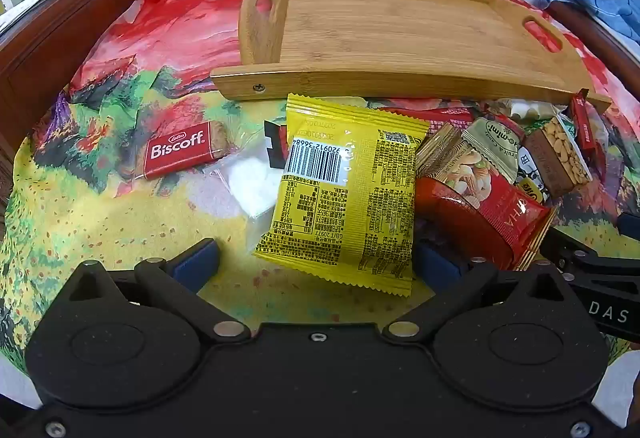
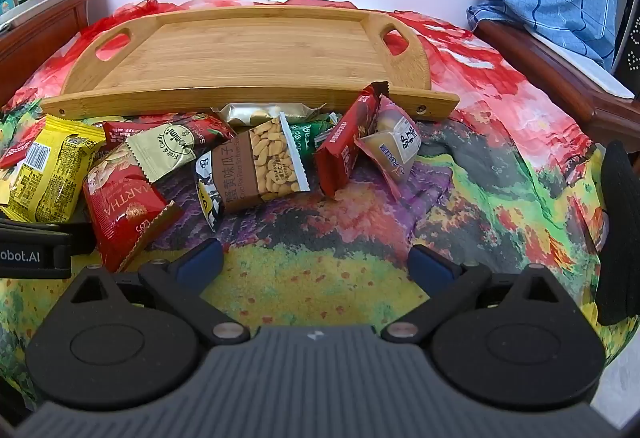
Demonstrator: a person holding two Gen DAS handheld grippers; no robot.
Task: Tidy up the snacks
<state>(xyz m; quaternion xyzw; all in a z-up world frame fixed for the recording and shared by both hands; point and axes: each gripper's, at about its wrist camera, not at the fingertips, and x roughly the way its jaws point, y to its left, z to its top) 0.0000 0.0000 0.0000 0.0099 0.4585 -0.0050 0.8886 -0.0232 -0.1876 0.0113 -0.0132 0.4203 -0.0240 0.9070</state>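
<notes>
While the left gripper point(image 1: 316, 258) hangs with jaws wide apart and empty, a yellow packet point(image 1: 346, 189) lies between its fingers, snacks point(image 1: 492, 173) piled at 3 o'clock, a bamboo tray point(image 1: 400, 33) at 12. From the right wrist, the right gripper point(image 2: 316, 262) also gapes empty over cloth point(image 2: 480, 205); snacks sit at 11 o'clock, touching the tray's front rim.

I'm seeing tan bamboo grain on the tray point(image 2: 248, 49). Cloth point(image 2: 480, 173) is showing a painted floral print: red, yellow, green, purple. Yellow packet point(image 1: 344, 193) is carrying black print and a white barcode. Biscoff pack point(image 1: 180, 153) is reading red with white lettering. My finger pads point(image 2: 200, 266) are looking blue on black arms.
</notes>
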